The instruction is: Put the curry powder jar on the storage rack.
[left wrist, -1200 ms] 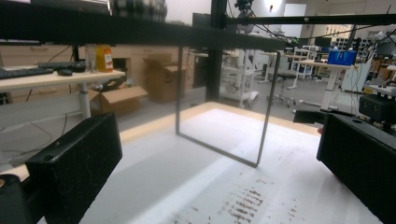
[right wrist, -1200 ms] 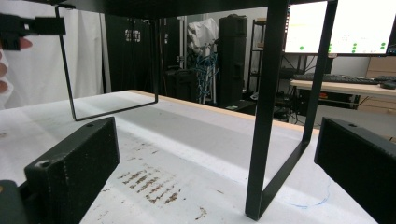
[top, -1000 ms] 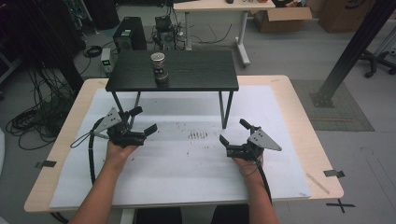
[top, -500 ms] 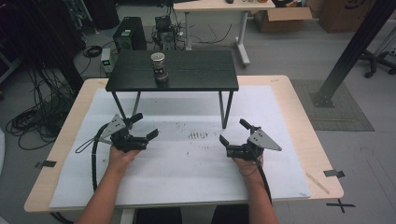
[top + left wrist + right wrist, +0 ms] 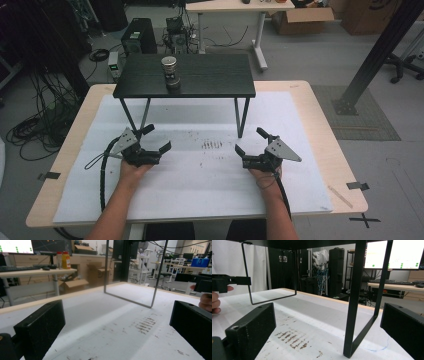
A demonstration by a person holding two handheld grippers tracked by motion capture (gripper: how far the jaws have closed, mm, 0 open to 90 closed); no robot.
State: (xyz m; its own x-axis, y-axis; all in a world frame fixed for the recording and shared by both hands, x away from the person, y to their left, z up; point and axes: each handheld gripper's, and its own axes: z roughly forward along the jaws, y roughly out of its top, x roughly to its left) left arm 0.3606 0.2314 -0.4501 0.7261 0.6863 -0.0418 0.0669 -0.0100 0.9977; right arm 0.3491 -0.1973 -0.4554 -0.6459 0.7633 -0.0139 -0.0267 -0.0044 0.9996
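Note:
My left gripper (image 5: 157, 138) rests low over the white sheet (image 5: 200, 170) at the left, open with nothing between its jaws. My right gripper (image 5: 249, 140) mirrors it at the right, also open and empty. A small black stand (image 5: 210, 75) stands at the back of the sheet, with a round metal canister (image 5: 170, 72) on its top. In the left gripper view the open left gripper (image 5: 115, 320) faces a thin stand leg (image 5: 157, 272). Seen in the right gripper view, the right gripper (image 5: 327, 322) is close to a thick stand leg (image 5: 354, 300).
Rust-coloured marks (image 5: 212, 145) stain the sheet between the two grippers. The sheet covers a wooden table (image 5: 325, 125). Beyond the table are desks, cables, computer cases (image 5: 140, 35) and a black post (image 5: 375, 55). Each gripper view catches the other hand at its edge.
My left gripper has slid a little toward the person and to the right. The right gripper has stayed put.

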